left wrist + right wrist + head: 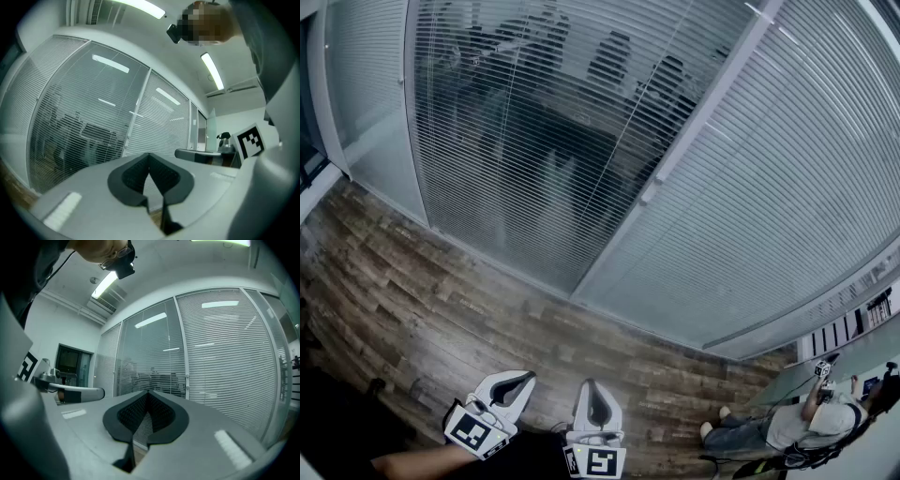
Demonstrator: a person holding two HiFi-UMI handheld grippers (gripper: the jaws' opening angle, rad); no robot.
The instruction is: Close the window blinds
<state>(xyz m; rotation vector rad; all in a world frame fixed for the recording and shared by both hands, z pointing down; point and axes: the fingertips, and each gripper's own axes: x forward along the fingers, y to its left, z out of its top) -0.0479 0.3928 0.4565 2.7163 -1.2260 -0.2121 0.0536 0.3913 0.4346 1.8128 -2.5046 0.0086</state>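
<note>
The window blinds cover a glass wall ahead of me. The middle panel (534,141) has its slats turned open, and a dim room with chairs shows through them. The right panel (778,187) has its slats turned flat and looks white. Both grippers are low at the bottom of the head view, well short of the blinds. My left gripper (523,377) is shut with nothing between its pads, and its own view shows the open-slat panel (79,136) beyond the closed jaws (150,154). My right gripper (592,384) is shut and empty too (149,392).
A wood-plank floor (412,300) runs up to the glass wall. A white frame post with a small handle (649,197) separates the two panels. A person (806,427) crouches at the lower right by a further glass panel.
</note>
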